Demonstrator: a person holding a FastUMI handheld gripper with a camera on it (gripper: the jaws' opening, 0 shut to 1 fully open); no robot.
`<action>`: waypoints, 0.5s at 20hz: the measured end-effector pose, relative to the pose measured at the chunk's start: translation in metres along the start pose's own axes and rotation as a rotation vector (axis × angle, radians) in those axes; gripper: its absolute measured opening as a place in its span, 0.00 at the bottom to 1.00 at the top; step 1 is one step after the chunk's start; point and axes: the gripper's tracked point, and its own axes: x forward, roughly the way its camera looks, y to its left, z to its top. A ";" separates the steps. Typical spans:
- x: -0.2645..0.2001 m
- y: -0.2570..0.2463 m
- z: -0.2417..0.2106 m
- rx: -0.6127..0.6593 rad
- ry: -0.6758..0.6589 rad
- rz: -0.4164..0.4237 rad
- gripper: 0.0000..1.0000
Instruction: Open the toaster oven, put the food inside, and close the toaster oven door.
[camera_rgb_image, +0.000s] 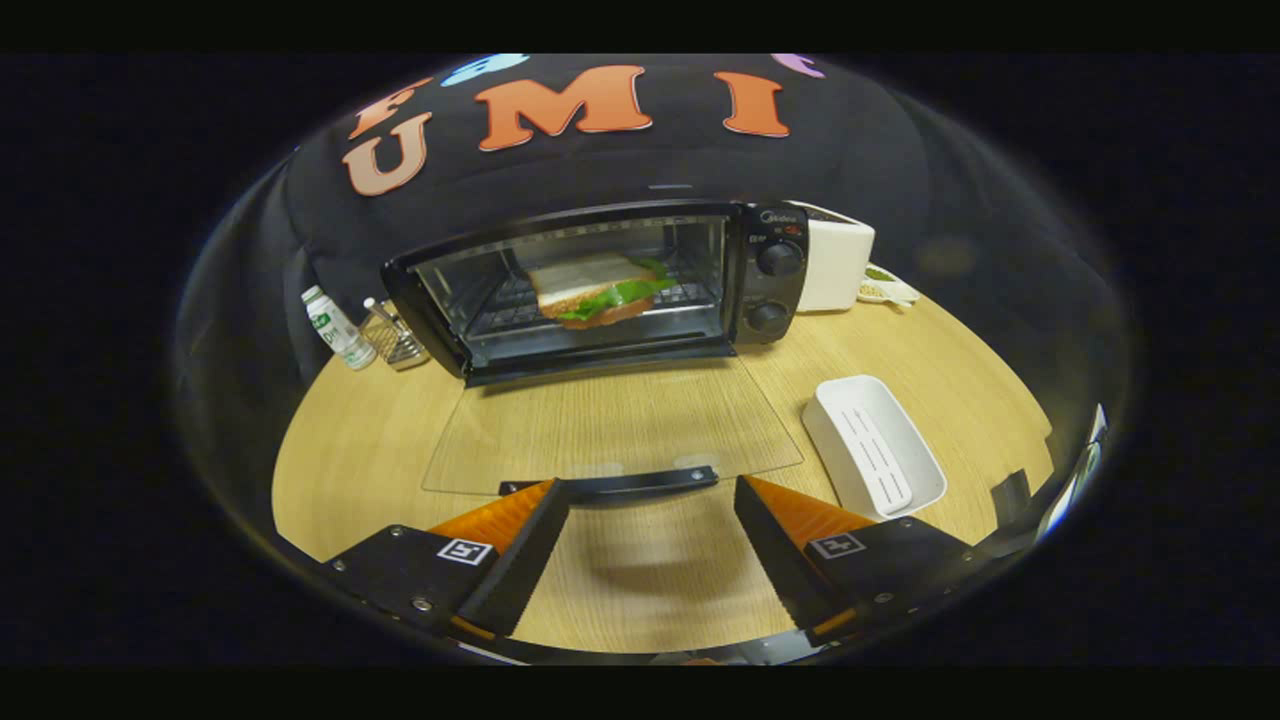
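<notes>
A black toaster oven stands at the back of the wooden table with its glass door folded down flat toward me. A sandwich with white bread and green lettuce lies on the rack inside the oven. The door's dark handle runs across just ahead of my fingertips. My gripper is open, its two fingers spread wide on either side of the handle's ends, with nothing between them.
A white rectangular tray lies on the table to the right of the door. A white box and a small dish stand right of the oven. A white bottle and a wire basket sit to its left.
</notes>
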 end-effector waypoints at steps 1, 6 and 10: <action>0.005 0.001 -0.007 -0.014 0.017 0.002 0.99; 0.024 0.005 -0.029 -0.029 0.078 0.015 0.99; 0.041 0.012 -0.036 -0.074 0.105 0.023 0.99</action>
